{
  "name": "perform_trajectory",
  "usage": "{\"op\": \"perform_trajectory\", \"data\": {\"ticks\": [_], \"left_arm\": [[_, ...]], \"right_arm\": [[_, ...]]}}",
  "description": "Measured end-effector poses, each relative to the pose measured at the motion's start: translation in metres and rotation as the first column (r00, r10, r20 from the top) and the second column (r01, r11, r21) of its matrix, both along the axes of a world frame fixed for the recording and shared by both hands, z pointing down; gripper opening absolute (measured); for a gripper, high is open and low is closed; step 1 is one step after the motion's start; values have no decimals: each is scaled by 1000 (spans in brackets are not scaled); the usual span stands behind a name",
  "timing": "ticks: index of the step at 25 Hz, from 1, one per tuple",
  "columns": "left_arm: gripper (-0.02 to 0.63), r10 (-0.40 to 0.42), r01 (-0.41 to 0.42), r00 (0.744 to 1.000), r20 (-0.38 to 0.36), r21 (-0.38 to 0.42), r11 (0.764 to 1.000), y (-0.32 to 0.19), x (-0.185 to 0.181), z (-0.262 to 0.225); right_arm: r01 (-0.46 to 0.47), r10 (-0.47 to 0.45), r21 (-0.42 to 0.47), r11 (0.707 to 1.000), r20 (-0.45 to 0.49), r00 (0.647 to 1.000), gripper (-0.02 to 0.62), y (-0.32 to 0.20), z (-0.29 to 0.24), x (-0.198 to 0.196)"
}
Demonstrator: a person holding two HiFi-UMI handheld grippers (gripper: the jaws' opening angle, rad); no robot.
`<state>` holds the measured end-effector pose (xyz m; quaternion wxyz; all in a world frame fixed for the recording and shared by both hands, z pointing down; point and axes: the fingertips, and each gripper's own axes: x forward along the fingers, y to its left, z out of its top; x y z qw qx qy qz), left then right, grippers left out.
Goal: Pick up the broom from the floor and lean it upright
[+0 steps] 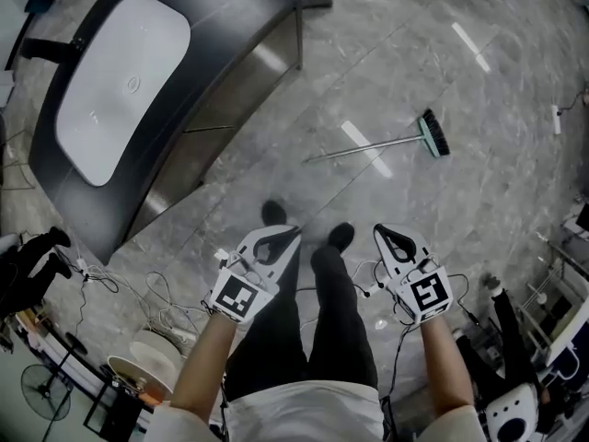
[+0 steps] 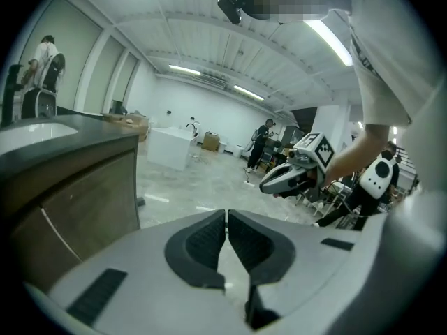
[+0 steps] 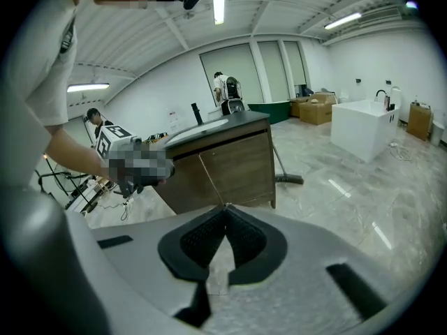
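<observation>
Lying flat, the broom points its head right.

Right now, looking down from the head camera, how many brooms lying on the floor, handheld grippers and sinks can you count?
Brooms on the floor: 1, the broom
Grippers: 2, the left gripper and the right gripper
Sinks: 1, the white sink
Total: 4

Lab space: floor cables, sink counter
</observation>
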<state>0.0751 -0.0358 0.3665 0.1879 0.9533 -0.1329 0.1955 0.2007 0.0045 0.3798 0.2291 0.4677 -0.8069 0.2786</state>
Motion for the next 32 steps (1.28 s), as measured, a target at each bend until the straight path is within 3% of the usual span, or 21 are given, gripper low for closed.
{"op": "perform_trajectory", "data": {"ticks": [7, 12, 18, 25, 32], "left_arm": [[13, -16, 16, 1000, -8, -14, 1000, -17, 1, 121], [14, 31, -31, 999, 14, 13, 999, -11, 2, 203], [12, 54, -54, 998, 20, -24, 998, 1, 6, 295], [14, 128, -127, 992, 19, -15, 992, 16, 11, 377], [14, 147, -147, 989, 14, 11, 989, -12, 9, 445]], "right_arm": [[51, -52, -47, 998, -6, 999, 0, -17, 129, -2], [58, -58, -34, 998, 11, 998, 0, -17, 210, -1], [88, -88, -33, 996, 3, 996, 0, -18, 306, 5], [145, -146, -48, 988, -17, 989, 1, -20, 397, 11], [249, -251, -39, 968, -63, 966, 2, -45, 474, 14]]}}
